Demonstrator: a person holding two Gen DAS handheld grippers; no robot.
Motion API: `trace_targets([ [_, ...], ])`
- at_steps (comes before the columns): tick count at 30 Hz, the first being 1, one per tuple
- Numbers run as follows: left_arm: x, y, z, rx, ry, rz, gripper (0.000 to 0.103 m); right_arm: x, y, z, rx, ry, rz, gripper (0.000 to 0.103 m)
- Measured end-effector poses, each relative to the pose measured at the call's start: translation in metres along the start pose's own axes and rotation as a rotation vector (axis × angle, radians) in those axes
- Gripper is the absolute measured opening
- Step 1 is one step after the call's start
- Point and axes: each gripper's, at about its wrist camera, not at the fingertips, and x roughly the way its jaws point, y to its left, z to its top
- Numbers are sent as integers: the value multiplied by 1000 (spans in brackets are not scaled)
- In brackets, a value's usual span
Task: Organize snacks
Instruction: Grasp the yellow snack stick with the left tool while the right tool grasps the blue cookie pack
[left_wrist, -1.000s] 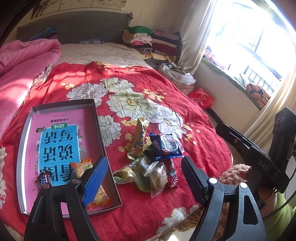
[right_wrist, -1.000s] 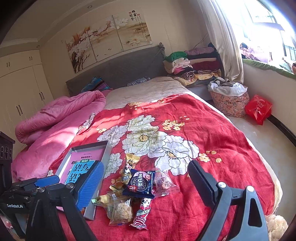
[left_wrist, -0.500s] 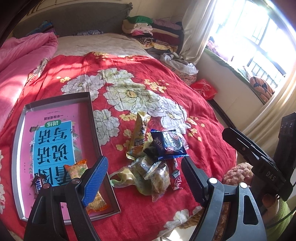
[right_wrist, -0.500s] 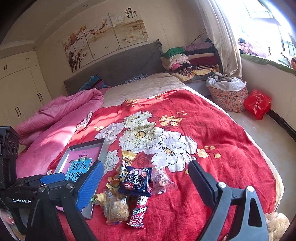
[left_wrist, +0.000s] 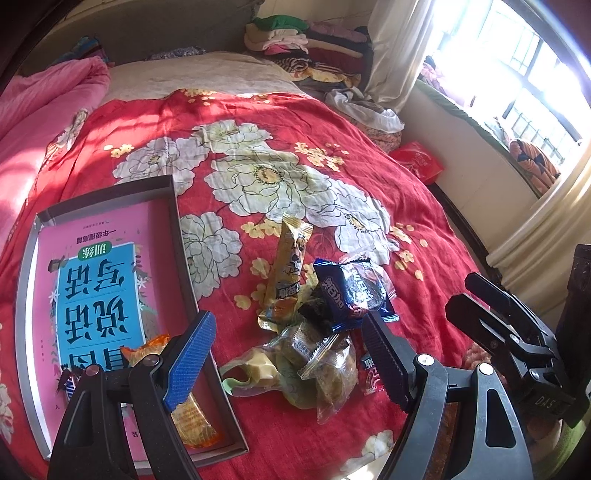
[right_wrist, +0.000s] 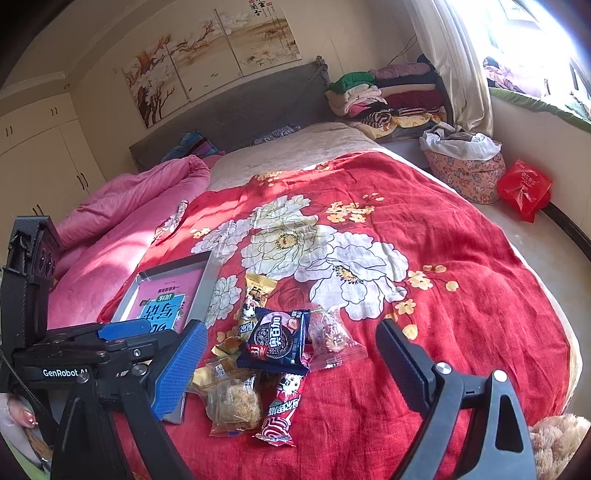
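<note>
Snacks (left_wrist: 325, 325) lie in a loose heap on the red bed cover (left_wrist: 258, 122) beside the tray (left_wrist: 181, 236), and with both my left gripper (left_wrist: 288, 354) and right gripper (right_wrist: 291, 354) wide and empty, I judge picking one packet comes next.

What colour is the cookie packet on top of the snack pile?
Dark blue cookie packet, with a round black sandwich cookie printed on it; clearest in the right wrist view.

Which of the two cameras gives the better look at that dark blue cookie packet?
The right wrist view: the blue packet lies face-up on top of the pile, its cookie picture and lettering unobstructed. In the left wrist view the same packet appears crumpled, seen from the other side with its print upside down.
</note>
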Motion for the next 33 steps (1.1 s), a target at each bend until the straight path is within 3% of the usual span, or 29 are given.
trace_targets([
  [33,68,19,23,33,102,13,81,60,12,-10,-59,124,-31,93],
])
